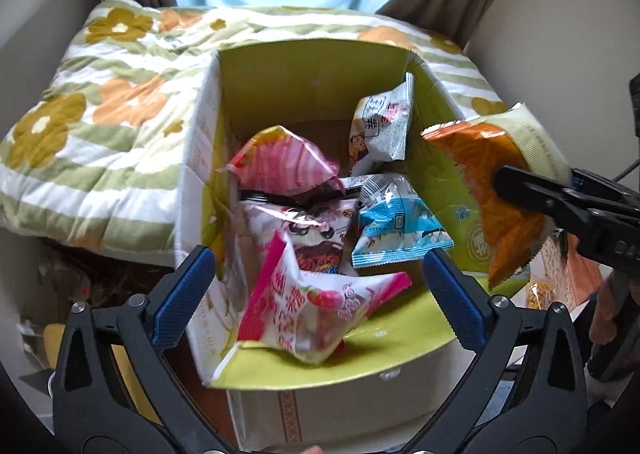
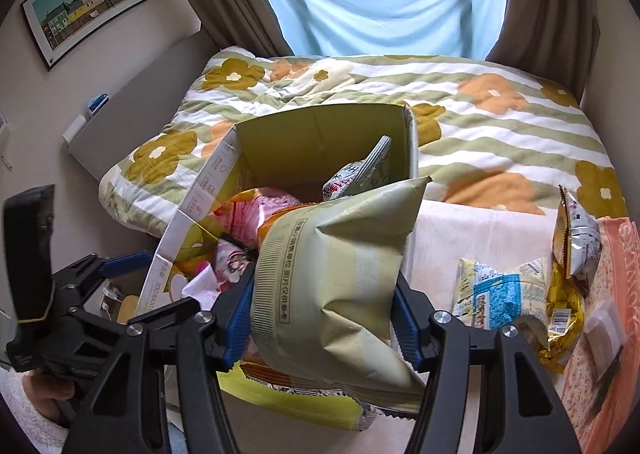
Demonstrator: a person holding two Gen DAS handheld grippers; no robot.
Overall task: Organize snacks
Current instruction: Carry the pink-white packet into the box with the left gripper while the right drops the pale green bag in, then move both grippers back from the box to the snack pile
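While the right gripper (image 2: 324,318) stands clamped across the lower part of a puffed green bag (image 2: 336,278), that bag hangs over the near right corner of the open box (image 1: 312,93), not yet inside. Its far face, seen from the left wrist, is orange (image 1: 504,189). Left gripper (image 1: 320,294): fingers spread wide over the box, nothing pressed between them; a pink strawberry pack (image 1: 316,302) lies below, resting on the near flap.

Handling, as judged: the bag looks light, air-filled and soft, its film slick; contents likely brittle, so a firm squeeze could crush them. A grip on the crimped seam or across the body with mild pressure suits it best.

Box contents: a pink pack (image 1: 280,161), a blue pack (image 1: 396,225), a white pack (image 1: 380,129) leaning on the right wall. More snacks (image 2: 500,294) lie on the cloth to the right, still to be packed.

Hidden or unclear: the green bag blocks most of the box in the right view; its lower edge is cut off by the fingers. Labels are too blurred to read. What sits at the box floor cannot be told.
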